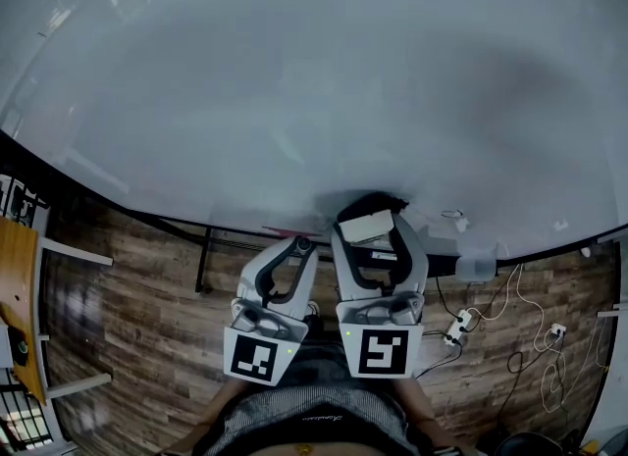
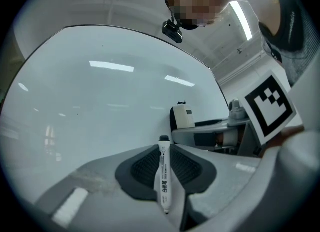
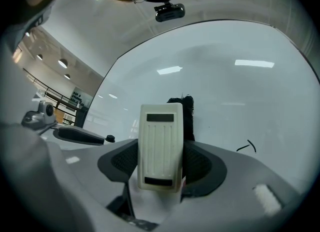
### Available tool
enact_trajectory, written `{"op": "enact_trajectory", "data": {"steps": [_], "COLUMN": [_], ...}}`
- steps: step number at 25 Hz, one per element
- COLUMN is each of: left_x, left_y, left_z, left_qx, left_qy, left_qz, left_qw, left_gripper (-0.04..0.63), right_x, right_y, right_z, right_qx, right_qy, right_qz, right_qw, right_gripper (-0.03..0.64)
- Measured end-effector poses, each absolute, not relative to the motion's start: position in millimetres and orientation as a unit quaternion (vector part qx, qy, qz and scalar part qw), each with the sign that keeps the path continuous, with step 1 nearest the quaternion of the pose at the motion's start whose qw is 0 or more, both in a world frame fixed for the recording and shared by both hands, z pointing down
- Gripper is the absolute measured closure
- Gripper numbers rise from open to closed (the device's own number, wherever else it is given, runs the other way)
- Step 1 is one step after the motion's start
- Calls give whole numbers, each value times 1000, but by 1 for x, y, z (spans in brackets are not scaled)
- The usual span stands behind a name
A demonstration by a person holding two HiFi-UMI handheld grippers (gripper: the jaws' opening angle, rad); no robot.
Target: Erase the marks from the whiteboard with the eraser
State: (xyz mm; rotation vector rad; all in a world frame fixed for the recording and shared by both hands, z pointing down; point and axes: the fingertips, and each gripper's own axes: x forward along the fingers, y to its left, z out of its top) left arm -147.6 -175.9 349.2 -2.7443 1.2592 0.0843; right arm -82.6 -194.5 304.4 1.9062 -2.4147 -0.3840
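A large whiteboard point(image 1: 294, 81) fills the upper head view. My right gripper point(image 1: 378, 233) is shut on a white eraser point(image 3: 160, 146) with a black felt side, held up close to the board's lower edge. A small black mark point(image 3: 247, 147) shows on the board just right of the eraser in the right gripper view. My left gripper point(image 1: 294, 253) is shut on a white marker pen point(image 2: 163, 173) with a black cap, pointing toward the board. The eraser point(image 2: 183, 116) also shows to the right in the left gripper view.
Below the board runs a wood-pattern floor point(image 1: 137, 307) with the board's black frame legs point(image 1: 203, 263). A power strip and white cables point(image 1: 510, 331) lie on the floor at right. A wooden table edge point(image 1: 20, 297) stands at far left.
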Motion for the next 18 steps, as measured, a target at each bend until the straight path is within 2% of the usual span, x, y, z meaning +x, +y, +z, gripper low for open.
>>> {"op": "enact_trajectory", "data": {"steps": [7,18], "left_x": [-121,-61], "left_y": [-171,-159], "left_z": [345,343], "left_qx": [-914,-923], "left_qy": [401,379], "left_qz": [33,40], "left_qw": [57,49], "left_gripper": [517,517], "right_x": [-49,46], "right_y": [-186,-166], "right_z": [304,315], "right_qx": [629,680], "right_qy": [-769,-728], "right_qz": [-114,-83], "right_qw": [29,36], "right_gripper": [357,357]}}
